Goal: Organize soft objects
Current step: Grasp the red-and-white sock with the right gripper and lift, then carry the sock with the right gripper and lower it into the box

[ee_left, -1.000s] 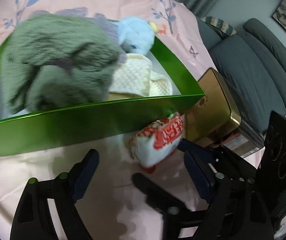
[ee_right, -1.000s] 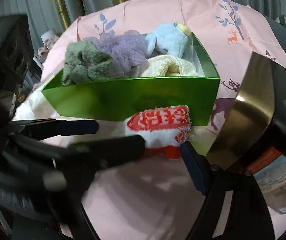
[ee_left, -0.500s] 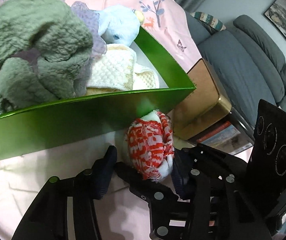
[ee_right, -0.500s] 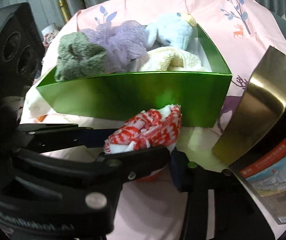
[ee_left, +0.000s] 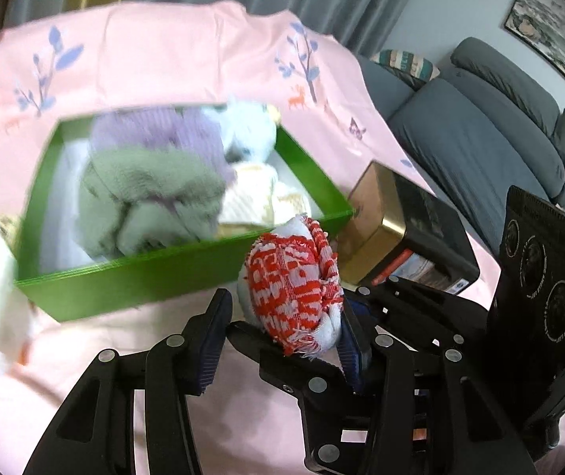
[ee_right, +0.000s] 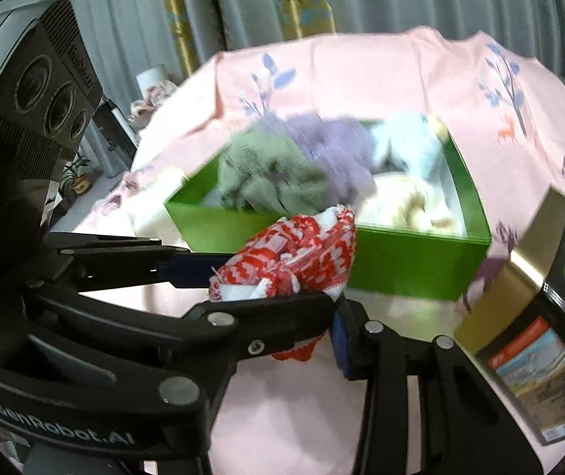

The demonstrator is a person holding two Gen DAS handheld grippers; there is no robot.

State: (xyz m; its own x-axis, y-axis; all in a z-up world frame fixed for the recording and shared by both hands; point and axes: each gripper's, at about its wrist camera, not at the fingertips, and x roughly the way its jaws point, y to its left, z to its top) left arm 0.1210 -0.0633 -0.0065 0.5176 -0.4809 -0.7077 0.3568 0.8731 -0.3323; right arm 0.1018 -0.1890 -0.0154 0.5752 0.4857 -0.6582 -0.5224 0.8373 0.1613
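Both the left gripper and right gripper grasp the red-and-white woven cloth bundle; recommend clearing the green rectangular box's near wall before releasing.

Quick count: one green box, four soft things inside it: one green towel, one purple one, one pale blue plush, one cream cloth. One red-and-white cloth at 5 o'clock of the box. One gold tin at 3 o'clock.

You see a frayed red-and-white woven cloth, fluffy green towelling in a glossy green box, and a shiny brass-coloured tin on matt pink cotton.
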